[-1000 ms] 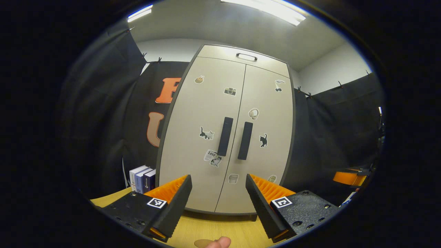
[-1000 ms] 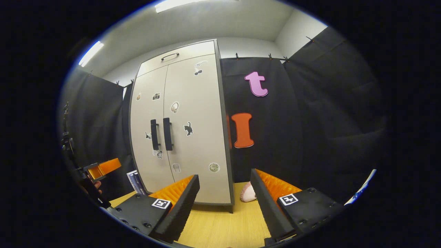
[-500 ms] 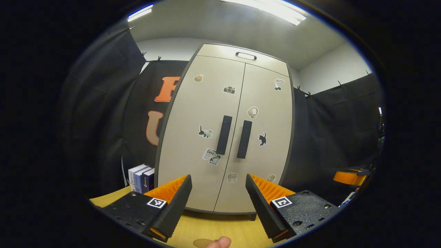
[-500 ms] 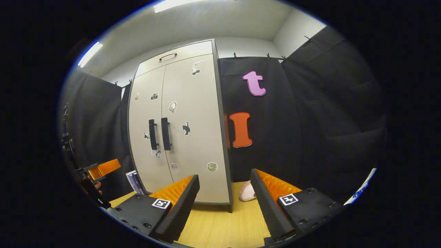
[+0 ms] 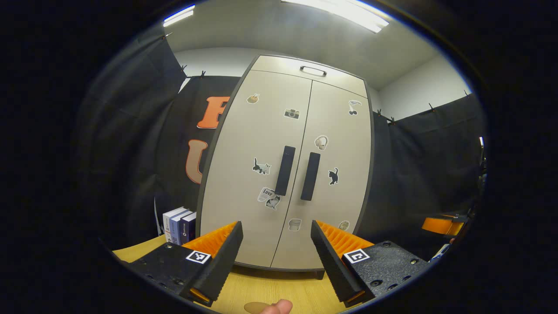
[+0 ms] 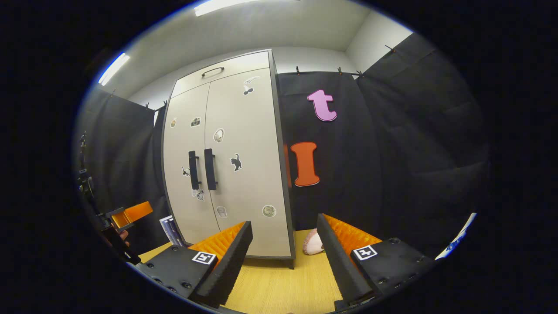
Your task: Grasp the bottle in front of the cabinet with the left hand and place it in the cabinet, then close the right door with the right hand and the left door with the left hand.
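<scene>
Left gripper view: one cabinet (image 5: 283, 174) is seen at the back of the wooden worktop (image 5: 270, 292), both doors shut, two dark handles (image 5: 285, 171) side by side at the middle seam. Nine stickers are counted on the doors. Three books (image 5: 178, 226) are stood at the cabinet's left side. The left gripper (image 5: 275, 257) is held wide open with nothing between its fingers.

Right gripper view: the right gripper (image 6: 283, 257) is likewise spread wide and grips nothing. One pink object (image 6: 313, 244) lies by the cabinet's right corner. The bottle cannot be made out.
</scene>
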